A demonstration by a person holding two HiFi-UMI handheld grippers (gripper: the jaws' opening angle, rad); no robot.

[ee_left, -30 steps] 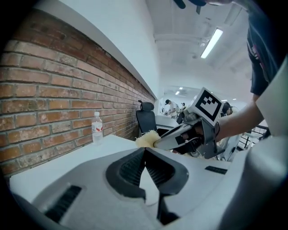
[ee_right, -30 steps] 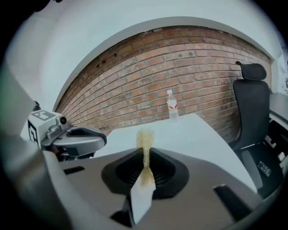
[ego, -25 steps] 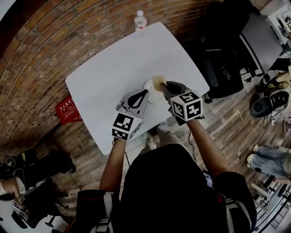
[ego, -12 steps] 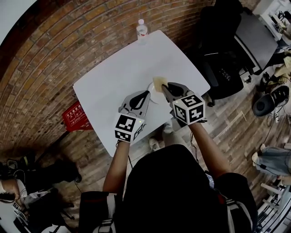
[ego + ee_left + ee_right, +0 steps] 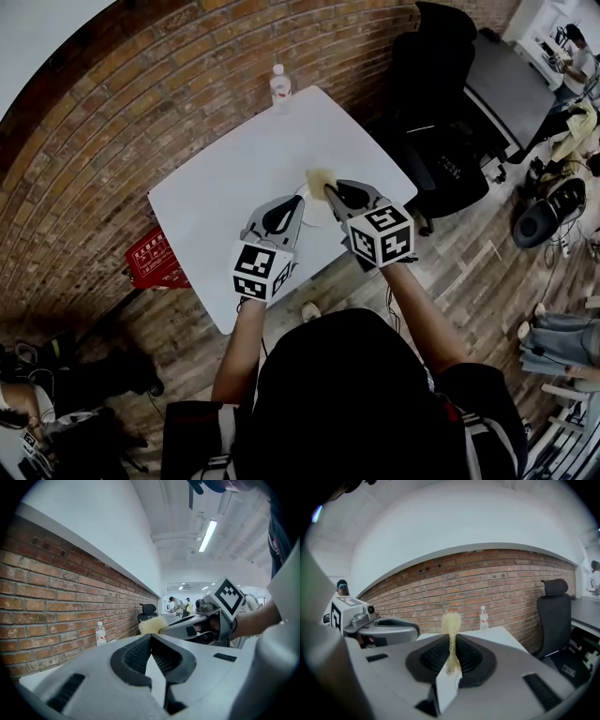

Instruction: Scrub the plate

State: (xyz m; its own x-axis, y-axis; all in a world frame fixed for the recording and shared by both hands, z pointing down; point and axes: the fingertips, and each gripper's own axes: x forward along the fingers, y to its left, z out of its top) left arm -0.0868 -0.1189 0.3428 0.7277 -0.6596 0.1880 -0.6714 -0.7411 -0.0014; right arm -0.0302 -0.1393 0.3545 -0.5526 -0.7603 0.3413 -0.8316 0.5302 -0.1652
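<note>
- The right tool (image 5: 451, 637) is clamped on a yellow sponge (image 5: 451, 619). The sponge is squeezed thin between the pads and fluffs out beyond the tips.
- The left tool (image 5: 150, 635) has its jaws drawn together, with the pads meeting at the tips. In the head view its tips reach the rim of the white plate (image 5: 311, 206). We think it pinches that rim, though white against white makes the edge hard to trace.
- The sponge sits at the plate's far side, just beside the left tool's tips. Both tools are held close together over the near part of the white desk (image 5: 216, 178).
- In the left gripper view, the right tool crosses just ahead, and the sponge pokes out right above the left tips.
- A clear water bottle (image 5: 278, 82) stands upright at the desk's far corner, close to the brick wall (image 5: 122, 122) and well apart from the tools.
- A black office chair (image 5: 441, 84) stands off the desk's right side.
- People (image 5: 180, 605) stand at the far end of the room in the left gripper view.
- The bottle has a red label that we cannot read.
- A red box (image 5: 153, 258) on the wooden floor (image 5: 469, 272) beside the desk has white characters too small to read.
- The marker cube (image 5: 380, 234) on the right tool shows black-and-white squares.
</note>
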